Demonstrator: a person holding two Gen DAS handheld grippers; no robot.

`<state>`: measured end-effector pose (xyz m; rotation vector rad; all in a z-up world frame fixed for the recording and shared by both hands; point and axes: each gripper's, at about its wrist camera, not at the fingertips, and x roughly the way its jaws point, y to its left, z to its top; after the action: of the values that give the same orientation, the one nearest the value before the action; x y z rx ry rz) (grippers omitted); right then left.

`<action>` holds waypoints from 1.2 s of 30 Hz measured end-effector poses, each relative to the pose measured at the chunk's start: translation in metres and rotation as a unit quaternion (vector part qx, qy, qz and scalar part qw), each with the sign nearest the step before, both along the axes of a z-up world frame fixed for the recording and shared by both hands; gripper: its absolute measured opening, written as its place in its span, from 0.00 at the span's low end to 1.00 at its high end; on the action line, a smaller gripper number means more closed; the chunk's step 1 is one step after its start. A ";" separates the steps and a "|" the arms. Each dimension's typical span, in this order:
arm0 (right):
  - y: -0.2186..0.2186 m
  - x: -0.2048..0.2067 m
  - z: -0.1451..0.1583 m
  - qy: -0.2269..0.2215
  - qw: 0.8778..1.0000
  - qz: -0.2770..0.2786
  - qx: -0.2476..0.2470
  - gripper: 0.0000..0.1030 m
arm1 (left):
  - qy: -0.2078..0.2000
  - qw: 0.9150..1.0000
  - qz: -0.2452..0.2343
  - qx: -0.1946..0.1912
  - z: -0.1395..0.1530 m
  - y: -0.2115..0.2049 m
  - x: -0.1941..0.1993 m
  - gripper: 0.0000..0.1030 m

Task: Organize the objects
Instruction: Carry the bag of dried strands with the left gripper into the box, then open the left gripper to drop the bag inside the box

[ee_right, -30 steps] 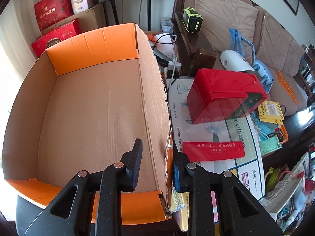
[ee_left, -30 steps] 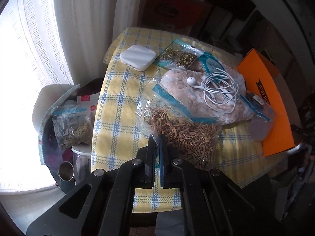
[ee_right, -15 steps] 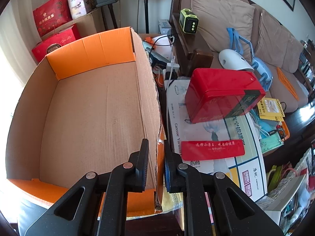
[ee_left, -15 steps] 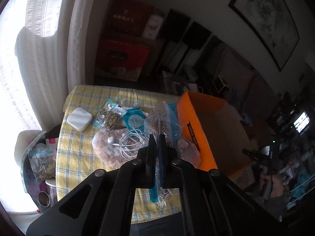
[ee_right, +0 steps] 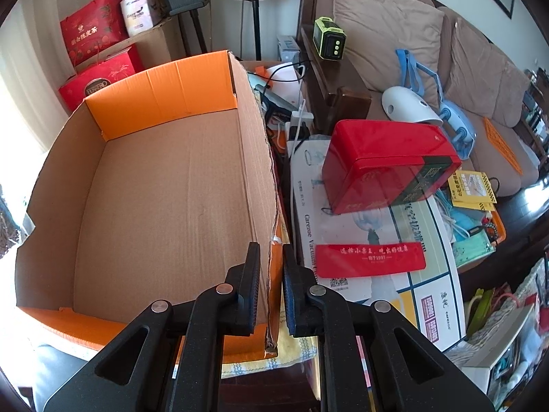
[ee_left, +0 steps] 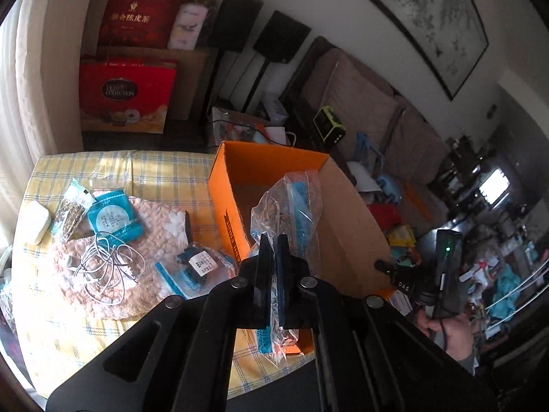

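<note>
Left wrist view: my left gripper [ee_left: 273, 240] is pinching a clear plastic bag [ee_left: 286, 206] with its jaws drawn almost together on the film, and I am holding the bag lifted over the near corner of the cardboard box [ee_left: 346, 240]. The bag is showing brown dried contents and a blue printed strip, and its lower end is hanging below the fingers [ee_left: 263, 274]. The box is sitting on the yellow checked tablecloth [ee_left: 85, 326], its orange flap [ee_left: 226, 213] facing the cloth. To the left of the box, a pink knitted cloth [ee_left: 154, 226] is lying flat, with tangled white earphones [ee_left: 103, 267] resting on it and a blue sachet [ee_left: 115, 218] at its far edge. A small bag with a dark label [ee_left: 202, 264] is lying between the knitted cloth and the box. A white case [ee_left: 34, 221] and a packet of pale dried strips [ee_left: 70, 213] are lying near the far left edge. At lower right a hand [ee_left: 449, 333] is holding the other gripper's handle.

Right wrist view: my right gripper [ee_right: 271, 257] is straddling the torn right wall of the cardboard box [ee_right: 171, 206], one finger inside and one outside, jaws narrowed onto the wall; whether the pads are actually pressing it I cannot tell. The box interior is showing bare brown cardboard. Just beside the box, a red tin [ee_right: 387, 161] is resting on a white printed carton [ee_right: 377, 240]
</note>
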<state>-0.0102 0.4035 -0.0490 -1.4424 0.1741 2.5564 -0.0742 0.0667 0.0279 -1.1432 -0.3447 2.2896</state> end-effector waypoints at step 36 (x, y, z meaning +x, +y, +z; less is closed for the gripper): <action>-0.003 -0.002 0.000 -0.011 0.998 0.061 0.030 0.09 | -0.061 0.991 -0.087 -0.079 -0.063 0.136 -0.021 0.58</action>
<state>-0.0123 0.4006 -0.0486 -1.5025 0.0061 2.6160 -0.0950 0.2025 -0.0354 -1.3402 -0.1057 2.1297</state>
